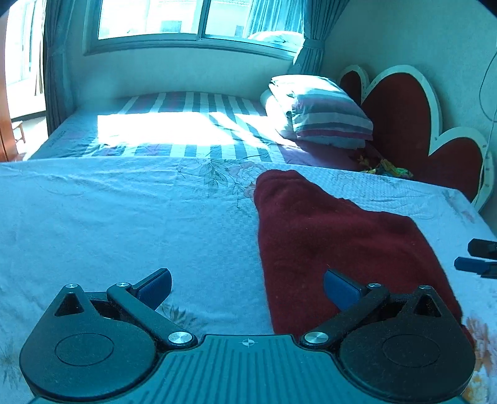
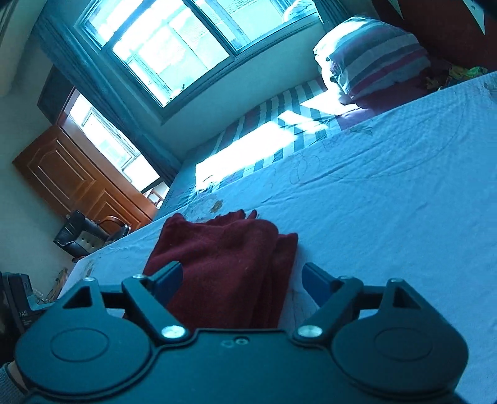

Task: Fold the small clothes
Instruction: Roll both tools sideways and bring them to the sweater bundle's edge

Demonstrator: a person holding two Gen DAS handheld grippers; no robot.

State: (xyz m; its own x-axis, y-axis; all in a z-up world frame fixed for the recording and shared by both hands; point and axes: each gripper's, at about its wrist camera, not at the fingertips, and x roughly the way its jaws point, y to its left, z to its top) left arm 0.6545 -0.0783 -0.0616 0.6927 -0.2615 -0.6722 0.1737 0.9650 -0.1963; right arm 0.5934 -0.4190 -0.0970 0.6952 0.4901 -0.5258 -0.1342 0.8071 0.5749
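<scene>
1. Left tool (image 1: 247,287): jaws wide apart, nothing held.
2. Right tool (image 2: 242,279): jaws spread, gripping nothing, folded maroon garment (image 2: 223,264) between the pads, untouched.
3. Garment flat on pale floral sheet (image 1: 124,217).
4. Beyond: striped pillow (image 1: 326,115).

- The left wrist view looks forward and down from low over the cloth-covered bench (image 1: 124,211), level, toward the window (image 1: 192,21) and striped bed (image 1: 186,130).
- The right wrist view sits close over the same bench (image 2: 388,192), rolled so that the room tilts, facing the window (image 2: 174,52).
- Both share the dark red garment (image 1: 326,242) (image 2: 223,264), the striped pillow (image 1: 326,115) (image 2: 379,59) and the bed.
</scene>
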